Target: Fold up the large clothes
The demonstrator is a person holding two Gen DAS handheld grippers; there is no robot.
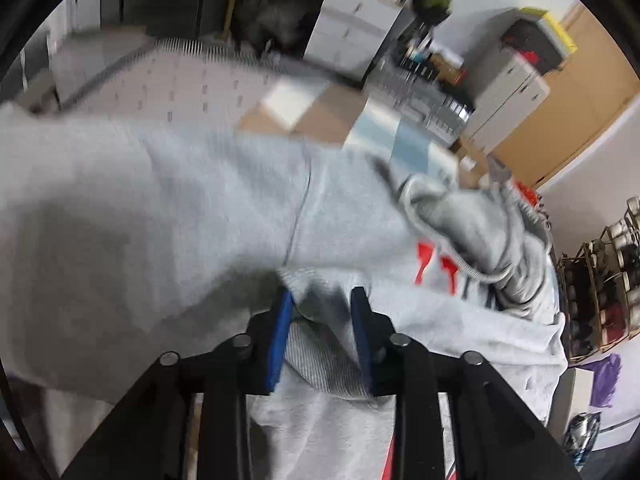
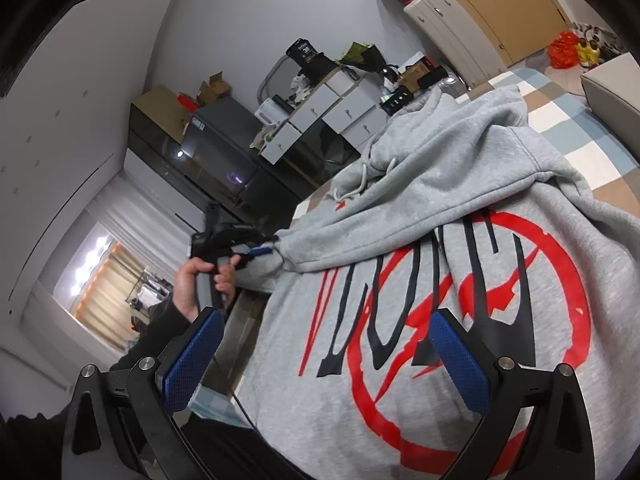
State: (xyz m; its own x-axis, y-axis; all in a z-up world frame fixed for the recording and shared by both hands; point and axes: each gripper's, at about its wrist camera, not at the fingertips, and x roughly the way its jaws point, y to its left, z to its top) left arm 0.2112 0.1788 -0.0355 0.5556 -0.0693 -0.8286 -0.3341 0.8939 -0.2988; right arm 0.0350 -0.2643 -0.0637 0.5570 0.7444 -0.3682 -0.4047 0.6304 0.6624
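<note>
A grey hoodie (image 2: 440, 184) with a red and black print (image 2: 460, 300) lies on a checked bed cover (image 2: 580, 128). One sleeve (image 2: 400, 216) is drawn across the chest. My left gripper (image 1: 322, 300) is shut on the ribbed cuff (image 1: 320, 364) of that sleeve; it also shows in the right wrist view (image 2: 260, 250), held by a hand at the sleeve's end. The left wrist view is blurred. My right gripper (image 2: 324, 316) is open and empty, just above the printed chest. The hood (image 2: 452, 120) and drawstrings (image 2: 360, 184) lie at the far end.
A white drawer unit (image 2: 340, 112) and dark cabinets (image 2: 224, 152) stand beyond the bed. A tan wardrobe (image 2: 500, 4) is at the far right. A curtained window (image 2: 104, 280) is at the left. A shoe rack (image 1: 608, 280) stands beside the bed.
</note>
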